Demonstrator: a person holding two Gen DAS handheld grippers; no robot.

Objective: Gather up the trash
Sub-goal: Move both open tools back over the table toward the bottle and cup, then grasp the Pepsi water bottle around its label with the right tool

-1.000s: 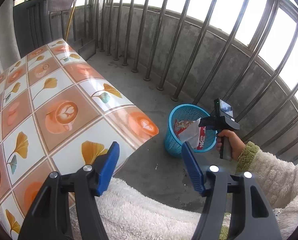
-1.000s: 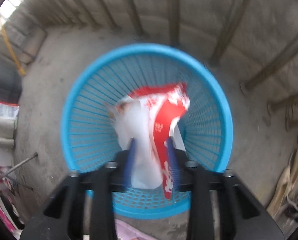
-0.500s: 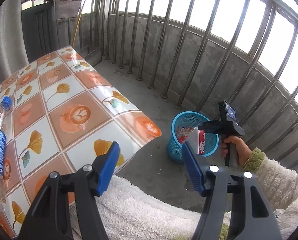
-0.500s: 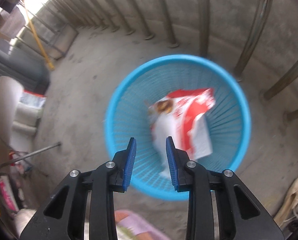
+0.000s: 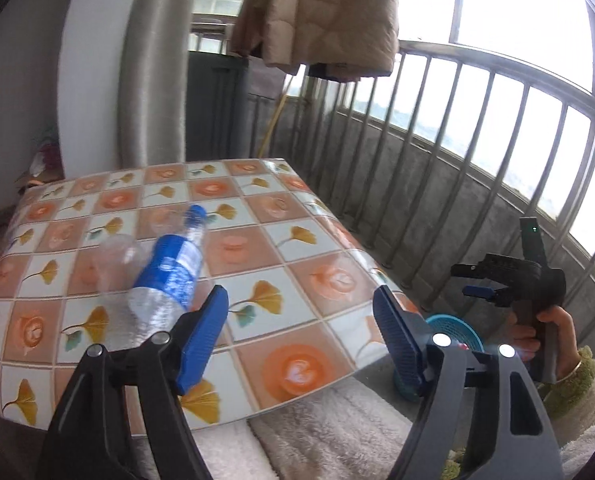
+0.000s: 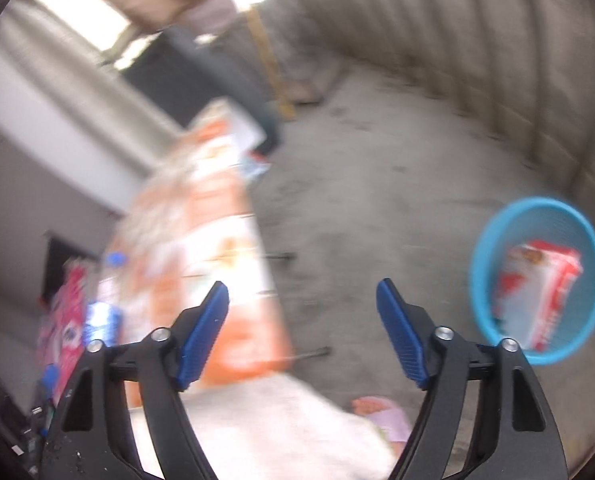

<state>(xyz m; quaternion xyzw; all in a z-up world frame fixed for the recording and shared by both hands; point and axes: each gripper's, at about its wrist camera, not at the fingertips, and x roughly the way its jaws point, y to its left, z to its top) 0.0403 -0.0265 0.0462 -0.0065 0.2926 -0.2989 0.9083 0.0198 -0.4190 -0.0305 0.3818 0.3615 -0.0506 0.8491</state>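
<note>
Bottle (image 5: 165, 276) lies on its side on the table (image 5: 297, 248), cap pointing away from you, just ahead of the left gripper (image 5: 301, 334). Looks empty: light, thin-walled, slick, apt to roll or crush. Take it across the labelled middle and squeeze gently. A clear cup (image 5: 117, 254) seems to sit just beside it, though blur makes that uncertain. Left jaws opening, nothing between them. Right gripper (image 6: 303, 332) also opening and empty. The wrapper (image 6: 537, 292) already sits in the blue basket (image 6: 485, 248) on the floor.
</note>
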